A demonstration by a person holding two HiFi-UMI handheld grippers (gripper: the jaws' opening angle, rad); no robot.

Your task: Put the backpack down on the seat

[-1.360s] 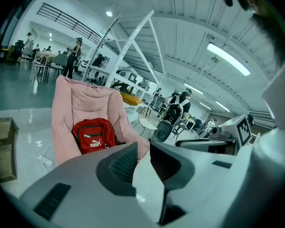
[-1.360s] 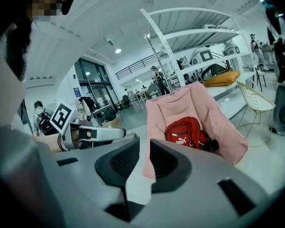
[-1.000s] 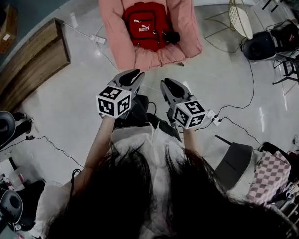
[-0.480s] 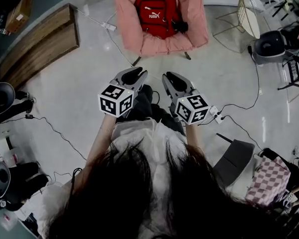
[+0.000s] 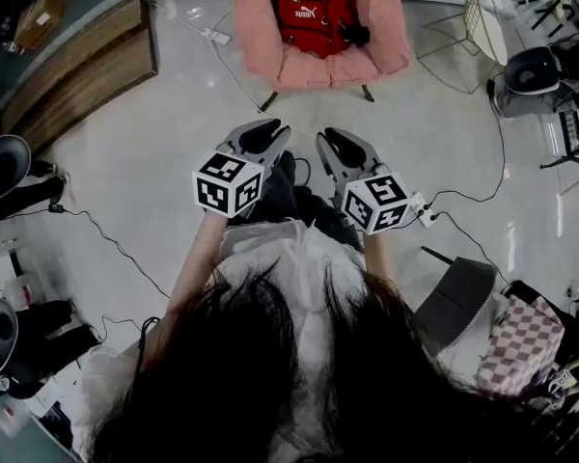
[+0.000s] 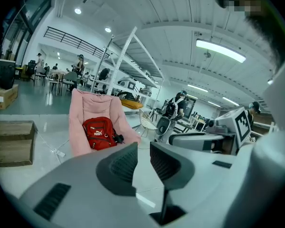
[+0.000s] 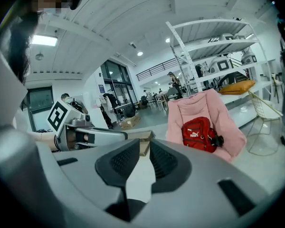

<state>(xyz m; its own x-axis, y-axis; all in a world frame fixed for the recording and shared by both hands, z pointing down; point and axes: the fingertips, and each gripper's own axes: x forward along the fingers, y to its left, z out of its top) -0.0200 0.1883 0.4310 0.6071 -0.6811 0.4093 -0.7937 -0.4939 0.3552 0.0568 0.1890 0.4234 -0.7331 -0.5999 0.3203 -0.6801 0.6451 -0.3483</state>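
"PUMA" on red backpack (image 5: 309,13)

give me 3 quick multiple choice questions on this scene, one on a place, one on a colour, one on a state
1. Where is the backpack?
A on the floor
B on the pink chair
C on the wooden platform

2. What colour is the backpack?
A red
B blue
C black

3. What is between the left gripper fingers?
A the backpack
B a cable
C nothing

Answers:
1 B, it sits on the chair's seat against the backrest.
2 A, its body is red with a white logo.
3 C, the fingers stand slightly apart with only floor showing between them.
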